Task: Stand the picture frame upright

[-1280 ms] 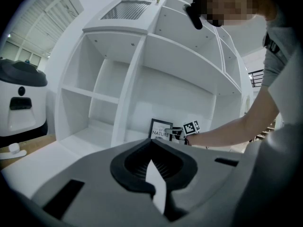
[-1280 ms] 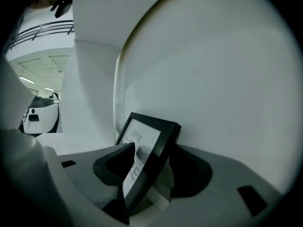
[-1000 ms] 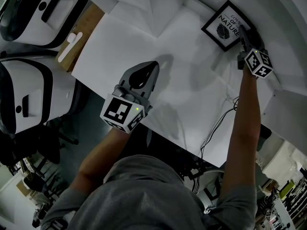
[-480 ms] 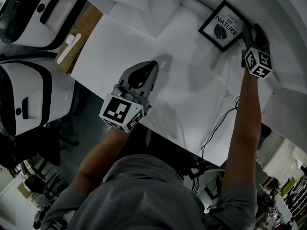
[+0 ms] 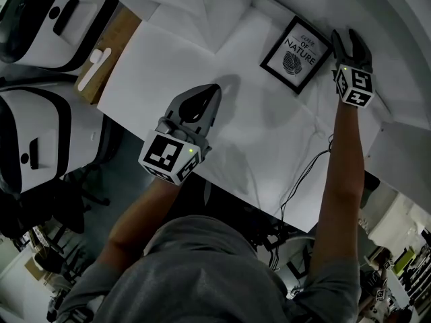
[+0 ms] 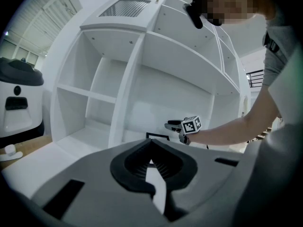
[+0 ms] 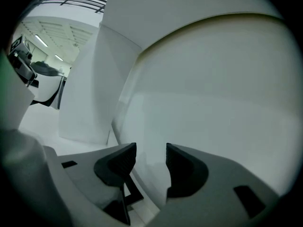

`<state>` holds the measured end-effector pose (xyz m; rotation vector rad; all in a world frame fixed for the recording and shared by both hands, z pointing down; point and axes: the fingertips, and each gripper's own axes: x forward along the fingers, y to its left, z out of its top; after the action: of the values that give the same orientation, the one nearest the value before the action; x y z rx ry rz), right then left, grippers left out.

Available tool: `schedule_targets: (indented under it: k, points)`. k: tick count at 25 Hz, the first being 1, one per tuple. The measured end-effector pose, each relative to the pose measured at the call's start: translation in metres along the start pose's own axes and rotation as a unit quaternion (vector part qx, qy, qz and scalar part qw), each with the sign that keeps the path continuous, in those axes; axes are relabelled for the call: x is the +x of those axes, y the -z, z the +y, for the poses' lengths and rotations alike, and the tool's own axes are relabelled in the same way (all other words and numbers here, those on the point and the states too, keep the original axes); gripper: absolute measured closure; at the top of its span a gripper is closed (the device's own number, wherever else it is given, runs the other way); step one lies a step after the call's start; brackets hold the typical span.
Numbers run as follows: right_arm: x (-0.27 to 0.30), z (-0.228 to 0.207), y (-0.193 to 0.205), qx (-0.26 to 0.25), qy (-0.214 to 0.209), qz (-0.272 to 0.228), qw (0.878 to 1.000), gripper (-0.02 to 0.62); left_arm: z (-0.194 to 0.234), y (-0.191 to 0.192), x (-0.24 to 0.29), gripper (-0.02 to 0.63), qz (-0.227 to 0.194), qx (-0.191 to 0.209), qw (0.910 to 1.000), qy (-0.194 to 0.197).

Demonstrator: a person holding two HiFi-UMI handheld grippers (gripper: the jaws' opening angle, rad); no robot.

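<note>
In the head view, the picture frame (image 5: 295, 54) is sitting upper right on the table (image 5: 161, 73), the right gripper (image 5: 350, 41) is hovering just right of it, the left gripper (image 5: 210, 94) is hanging at centre, and 2 machines (image 5: 34, 140) are standing far left.

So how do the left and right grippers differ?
The left gripper has its jaws shut; the right gripper has them apart, just closing slightly, gripping nothing. The left hangs over the table's near side; the right is beside the picture frame. Both look the same model.
</note>
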<state>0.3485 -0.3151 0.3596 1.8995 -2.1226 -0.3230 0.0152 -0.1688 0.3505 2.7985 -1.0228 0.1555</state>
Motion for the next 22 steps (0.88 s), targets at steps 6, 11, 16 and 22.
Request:
schedule_targets:
  k: [6, 11, 16, 22]
  points:
    - [-0.019, 0.023, 0.008, 0.031, -0.013, -0.008, 0.999, 0.385, 0.003, -0.003, 0.003, 0.600, 0.000, -0.002, 1.0000, 0.002]
    - [-0.042, 0.036, 0.002, 0.045, -0.014, -0.023, 0.999, 0.407, 0.004, -0.008, 0.006, 0.600, -0.003, 0.002, 1.0000, 0.007]
    - [-0.063, 0.047, -0.006, 0.050, -0.017, -0.030, 0.998, 0.489, 0.003, -0.015, 0.010, 0.600, -0.008, 0.005, 0.9998, 0.015]
    - [-0.085, 0.051, -0.015, 0.064, -0.010, -0.033, 0.997, 0.554, 0.000, -0.024, 0.015, 0.600, -0.015, 0.011, 0.9995, 0.028]
